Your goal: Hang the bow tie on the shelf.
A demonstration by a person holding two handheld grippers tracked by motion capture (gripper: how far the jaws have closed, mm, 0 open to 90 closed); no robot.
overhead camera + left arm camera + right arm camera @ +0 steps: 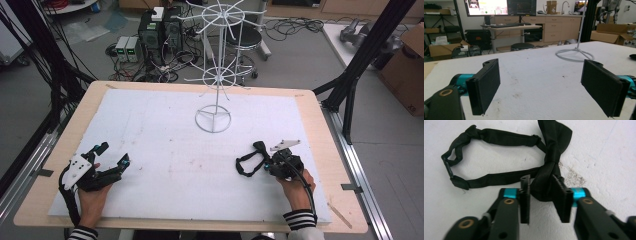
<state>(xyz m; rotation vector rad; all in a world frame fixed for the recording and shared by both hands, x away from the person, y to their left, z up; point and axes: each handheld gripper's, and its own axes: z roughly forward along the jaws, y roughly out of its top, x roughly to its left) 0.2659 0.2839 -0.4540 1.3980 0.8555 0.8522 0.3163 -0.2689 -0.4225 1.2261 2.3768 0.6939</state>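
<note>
A black bow tie (248, 162) with a looped strap (499, 138) lies on the white mat at the right. My right gripper (268, 165) points left at it; in the right gripper view (543, 185) the two pads pinch the near wing of the bow tie (554, 135), and the fabric bunches between them. At the left, my left gripper (114, 153) rests low on the mat, its jaws wide apart with nothing between them (541, 85).
A white wire display stand (215, 75) rises from a ring base (212, 120) at the mat's far middle, also seen ahead of the left gripper (574, 53). The white mat (165, 150) covers a wooden table (90, 95). A black frame post (360, 60) stands at the right.
</note>
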